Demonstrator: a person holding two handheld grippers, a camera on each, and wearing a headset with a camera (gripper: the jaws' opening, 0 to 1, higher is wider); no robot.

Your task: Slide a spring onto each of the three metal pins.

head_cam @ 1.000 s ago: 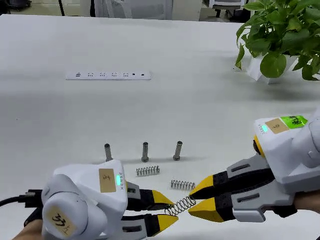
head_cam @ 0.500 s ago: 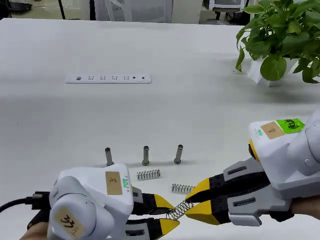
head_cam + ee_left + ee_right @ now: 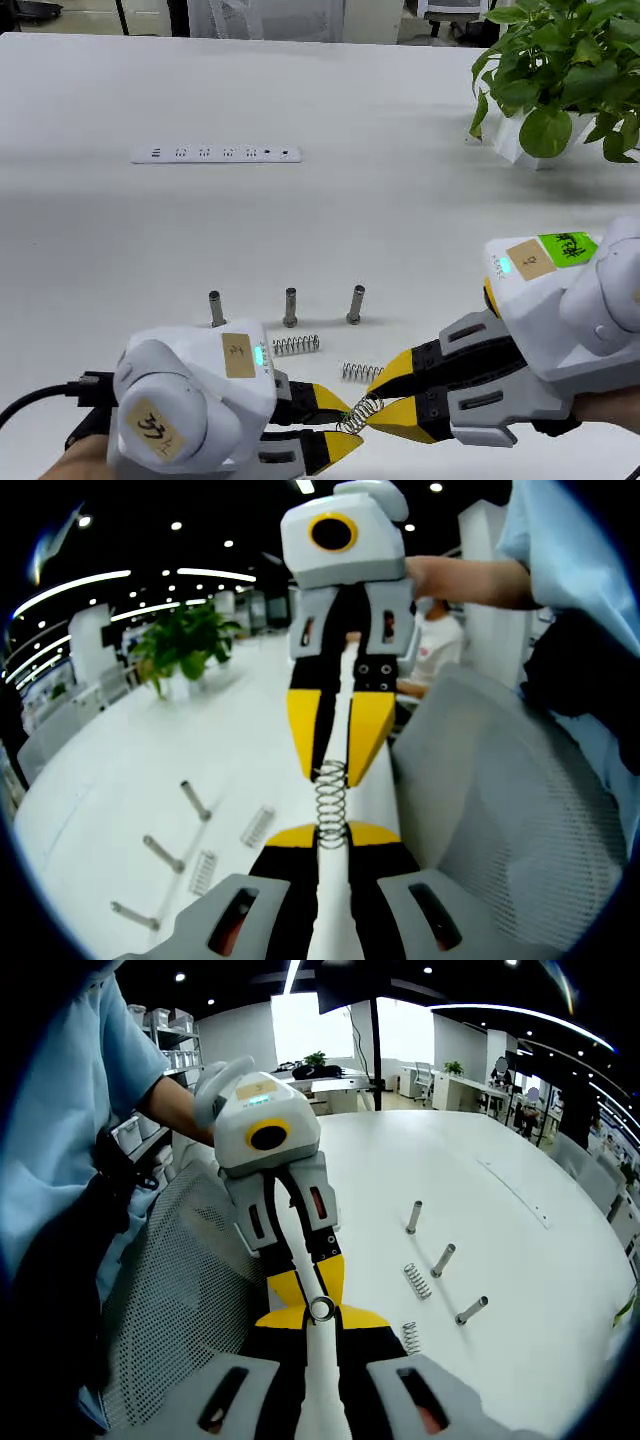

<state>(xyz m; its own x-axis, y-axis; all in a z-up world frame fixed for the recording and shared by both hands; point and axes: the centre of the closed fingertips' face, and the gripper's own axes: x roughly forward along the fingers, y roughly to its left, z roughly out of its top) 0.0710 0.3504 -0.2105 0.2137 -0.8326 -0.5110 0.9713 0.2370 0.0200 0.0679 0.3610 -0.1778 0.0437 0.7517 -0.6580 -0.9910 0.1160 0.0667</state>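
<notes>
- Clamps one held spring [image 3: 357, 414] from both ends, with the left gripper [image 3: 350, 426] pressed shut on the nearer end and the right gripper [image 3: 369, 405] pressed shut on the farther end.
- Hangs it clear of the table [image 3: 400, 200], on the person's side of the middle pin [image 3: 290, 306] and a little to that pin's right.
- Lays its long axis nearly level, slanting from near-left to far-right, so crosswise to the upright middle pin.
- Leaves all three pins bare: left pin [image 3: 216, 308] and right pin [image 3: 355, 303] flank the middle pin in one row.
- Leaves the first loose spring [image 3: 296, 344] flat just in front of the middle pin, and the second loose spring [image 3: 362, 371] flat farther to its right and closer to the person.
- Probably calls next for one gripper to release, then a swing of the coil to upright, bore above a pin top, and a push away from the person and down.
- Looks a shorter reach for the right gripper, most likely to the right pin, beside the middle pin.
</notes>
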